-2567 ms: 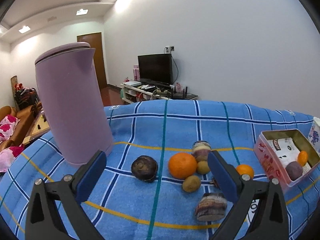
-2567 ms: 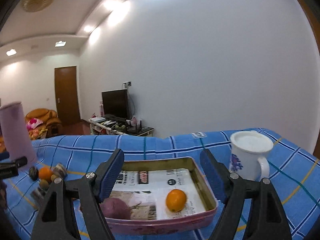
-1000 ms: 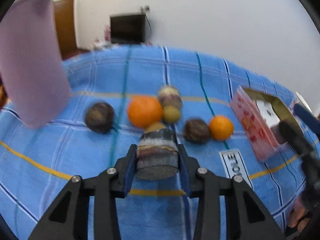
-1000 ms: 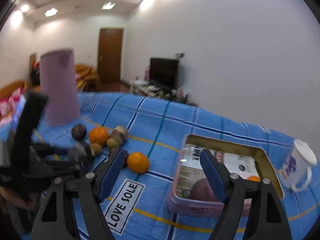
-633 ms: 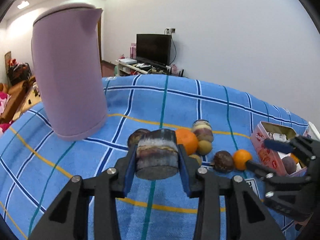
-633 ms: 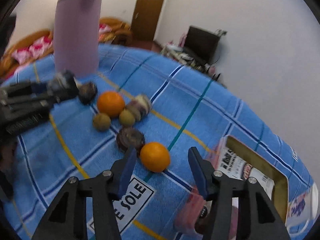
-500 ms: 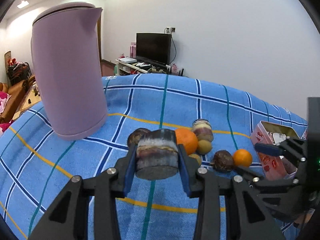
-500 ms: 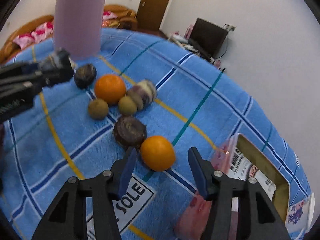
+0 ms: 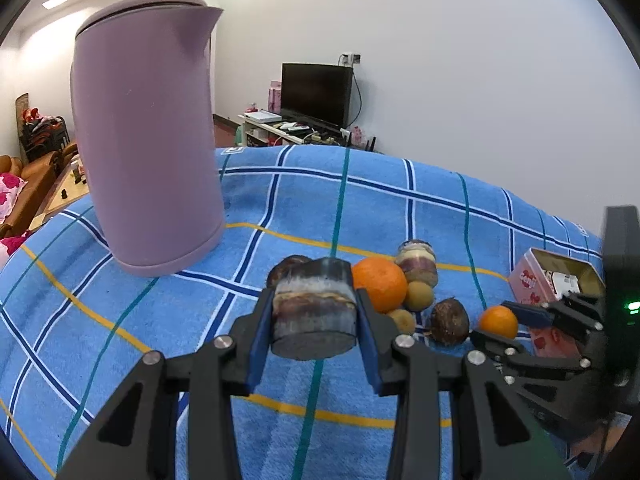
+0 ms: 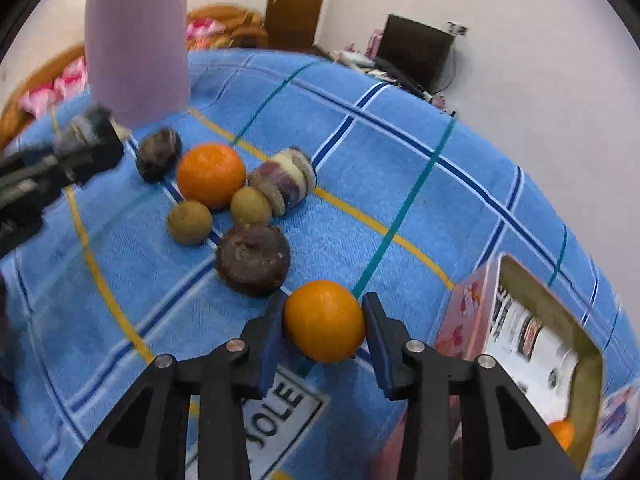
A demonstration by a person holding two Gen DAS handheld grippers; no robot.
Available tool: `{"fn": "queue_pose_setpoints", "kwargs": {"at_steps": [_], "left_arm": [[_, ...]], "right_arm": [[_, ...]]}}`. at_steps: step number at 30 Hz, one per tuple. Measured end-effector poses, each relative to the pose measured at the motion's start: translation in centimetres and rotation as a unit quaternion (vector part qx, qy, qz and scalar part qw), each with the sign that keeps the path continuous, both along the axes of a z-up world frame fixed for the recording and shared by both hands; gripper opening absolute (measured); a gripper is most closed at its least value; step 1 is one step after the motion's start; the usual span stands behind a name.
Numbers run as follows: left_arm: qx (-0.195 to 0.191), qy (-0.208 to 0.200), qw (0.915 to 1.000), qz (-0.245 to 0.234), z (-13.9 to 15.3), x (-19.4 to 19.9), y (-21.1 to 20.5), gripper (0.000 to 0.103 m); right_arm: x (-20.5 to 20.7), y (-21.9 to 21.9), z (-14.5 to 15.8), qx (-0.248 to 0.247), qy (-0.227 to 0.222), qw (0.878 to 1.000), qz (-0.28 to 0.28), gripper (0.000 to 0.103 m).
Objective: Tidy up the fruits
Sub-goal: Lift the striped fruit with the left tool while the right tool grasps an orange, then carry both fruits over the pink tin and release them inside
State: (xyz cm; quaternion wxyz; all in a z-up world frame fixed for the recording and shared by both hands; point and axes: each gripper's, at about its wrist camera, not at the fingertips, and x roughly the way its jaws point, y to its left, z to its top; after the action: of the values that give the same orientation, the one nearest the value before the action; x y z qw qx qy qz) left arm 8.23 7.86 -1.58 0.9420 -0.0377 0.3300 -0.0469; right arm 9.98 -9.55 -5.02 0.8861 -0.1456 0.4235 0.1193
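the blue checked cloth [image 9: 440,208] carries everything; the lilac kettle [image 9: 148,152] stands upright at 10 o'clock in the left wrist view, well apart from the fruit.

the pink tin [image 10: 468,320], at 4 o'clock in the right wrist view, is lined with printed paper and holds one small orange fruit [image 10: 560,434] near its low corner; the rest of its inside is partly hidden.

the loose cluster at 11 o'clock in that view is a large orange [image 10: 211,174], a banded cut piece [image 10: 284,184], two dark round fruits and two small tan ones, several touching.

your left gripper [image 9: 316,320] has its fingers closed tight on a striped cylindrical piece [image 9: 314,312], held clear above the cloth.

your right gripper [image 10: 324,332] brackets the small orange [image 10: 324,320] low over the cloth: the left pad looks in contact, a thin gap seems to remain at the right, so the grasp is judged not yet complete.

to do this step well, centre the pads on the widest part of the small orange, close until both bear evenly, then lift straight up, clear of the dark fruit [image 10: 253,258] just beside it at 10 o'clock, before swinging towards the pink tin.
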Motion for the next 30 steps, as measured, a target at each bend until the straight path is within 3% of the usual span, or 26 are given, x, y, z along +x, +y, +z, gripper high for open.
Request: {"fn": "queue_pose_setpoints", "kwargs": {"at_steps": [3,8,17,30], "left_arm": [[0.002,-0.013,0.9999,0.000,0.2,-0.2,-0.2,0.041],[0.019,-0.040,0.9990,0.003,0.5,-0.7,-0.8,0.042],[0.036,-0.053,0.9978,0.015,0.4,-0.9,-1.2,0.042],[0.045,-0.068,0.9966,0.015,0.7,-2.0,-2.5,0.042]], "right_arm": [[-2.3,-1.4,1.7,0.076,-0.045,0.996,-0.026,0.040],[-6.4,-2.2,3.1,0.164,-0.133,0.976,-0.055,0.040],[-7.1,-0.9,3.8,0.133,-0.186,0.971,-0.066,0.040],[-7.5,-1.7,3.8,0.139,-0.194,0.968,-0.085,0.040]]}}
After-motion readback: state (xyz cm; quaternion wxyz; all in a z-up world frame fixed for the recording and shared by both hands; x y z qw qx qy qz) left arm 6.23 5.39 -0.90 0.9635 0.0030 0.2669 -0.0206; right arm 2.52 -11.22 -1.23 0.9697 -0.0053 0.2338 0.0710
